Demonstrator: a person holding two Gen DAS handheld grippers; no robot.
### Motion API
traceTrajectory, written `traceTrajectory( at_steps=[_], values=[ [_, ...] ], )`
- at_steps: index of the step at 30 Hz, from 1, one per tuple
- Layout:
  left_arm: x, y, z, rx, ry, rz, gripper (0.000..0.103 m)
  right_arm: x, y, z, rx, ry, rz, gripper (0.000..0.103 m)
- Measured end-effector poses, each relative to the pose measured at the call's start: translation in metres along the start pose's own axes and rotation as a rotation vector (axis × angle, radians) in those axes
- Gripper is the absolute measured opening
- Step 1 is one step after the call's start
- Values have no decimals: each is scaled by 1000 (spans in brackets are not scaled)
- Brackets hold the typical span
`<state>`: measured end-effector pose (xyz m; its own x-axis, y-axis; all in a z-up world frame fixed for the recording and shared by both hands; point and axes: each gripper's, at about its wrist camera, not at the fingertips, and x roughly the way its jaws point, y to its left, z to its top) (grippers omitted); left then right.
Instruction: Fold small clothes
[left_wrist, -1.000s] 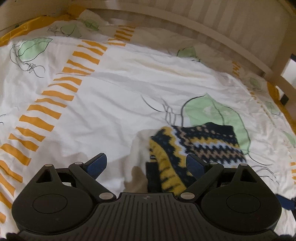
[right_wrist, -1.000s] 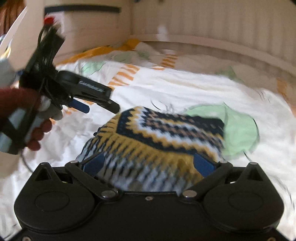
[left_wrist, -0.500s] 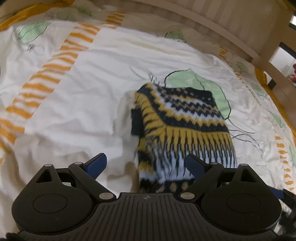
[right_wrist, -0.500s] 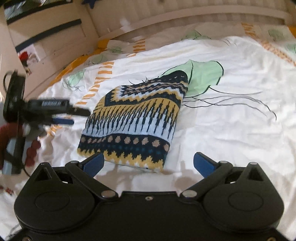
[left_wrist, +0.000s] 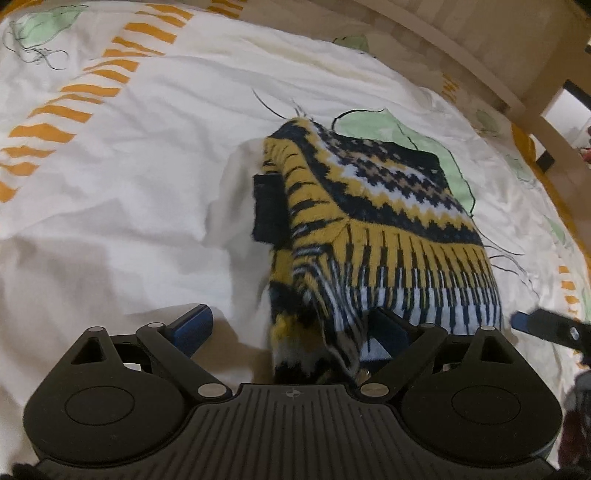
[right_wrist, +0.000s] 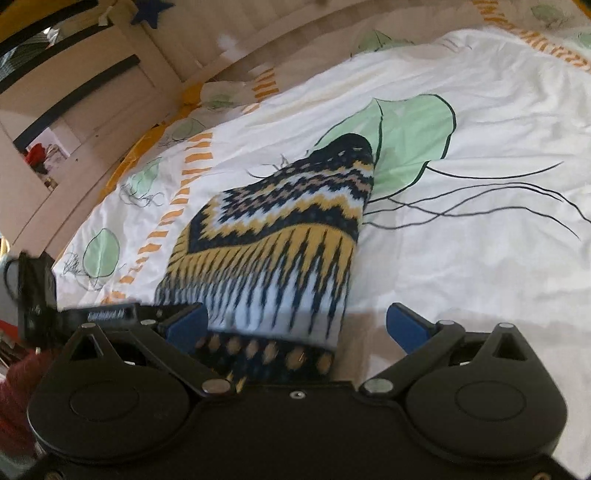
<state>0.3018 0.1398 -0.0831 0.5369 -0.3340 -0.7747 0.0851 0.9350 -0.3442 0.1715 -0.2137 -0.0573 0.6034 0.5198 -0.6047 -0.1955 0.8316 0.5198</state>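
both tools have closed in on the folded sweater, jaws apart.

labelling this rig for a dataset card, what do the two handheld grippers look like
Both match: the left gripper and right gripper have matte black bodies with two round discs, silver pivot pins and angled linkage arms ending in blue pads. The left body is ribbed on top. A dark red sleeve shows beside the right gripper.
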Motion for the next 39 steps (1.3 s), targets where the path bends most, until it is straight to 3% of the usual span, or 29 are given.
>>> traceTrajectory(
  at_steps=[2,14,18,23,26,31,33,39],
  values=[
    [5,0,2,-4,2,-22,102,14,-8,10,26,11,18,102],
    [11,1,11,-58,-20,-80,102,85,-43,45,127,40,136,103],
    [6,-7,7,-2,5,-96,102,91,-48,50,143,29,162,103],
    [-1,-11,-1,64,0,-19,103,91,-52,50,117,29,189,102],
    [-7,-3,-2,37,1,-11,103,91,-51,49,98,26,186,102],
    [4,8,2,-37,44,-91,103,92,-48,48,79,30,176,103],
    [13,4,5,-38,56,-135,103,93,-49,49,85,31,180,103],
    [25,-4,6,-20,45,-175,103,103,-50,57,96,40,206,103]
  ],
)
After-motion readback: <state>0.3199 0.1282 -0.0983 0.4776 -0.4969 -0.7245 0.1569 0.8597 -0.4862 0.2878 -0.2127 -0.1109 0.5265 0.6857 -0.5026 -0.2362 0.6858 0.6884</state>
